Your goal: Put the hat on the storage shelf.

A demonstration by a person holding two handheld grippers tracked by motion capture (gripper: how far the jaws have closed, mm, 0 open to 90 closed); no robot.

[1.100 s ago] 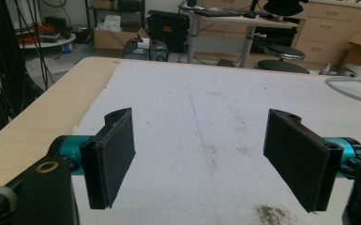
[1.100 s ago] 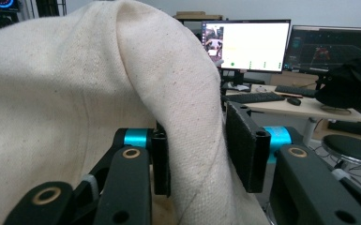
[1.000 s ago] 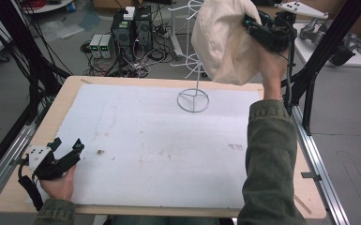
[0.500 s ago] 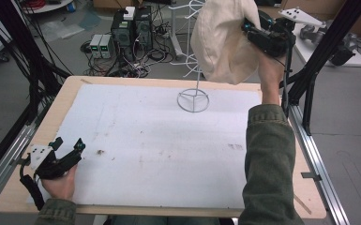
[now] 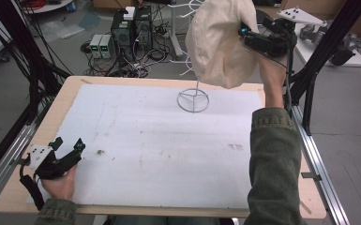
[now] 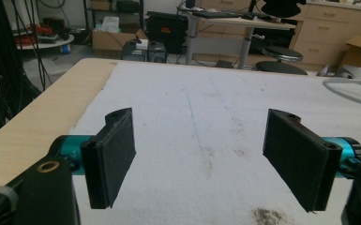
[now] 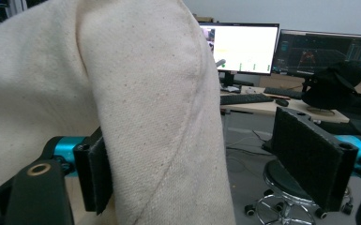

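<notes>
Up high by my right gripper (image 5: 248,36) hangs the cream cloth hat (image 5: 218,42), on top of the white wire stand (image 5: 193,99). My right gripper's jaws are wide apart now. One jaw is tucked behind a fold of the cream cloth hat (image 7: 136,112), and the other stands off to the side with nothing on it. So I think I have let go, and the hat seems to sit on the stand by itself. That part looks done. What is left is to pull my right gripper back without dragging the cloth. Far from there, my left gripper (image 5: 68,150) rests low on the white worktop (image 5: 169,150), wide open and empty.
</notes>
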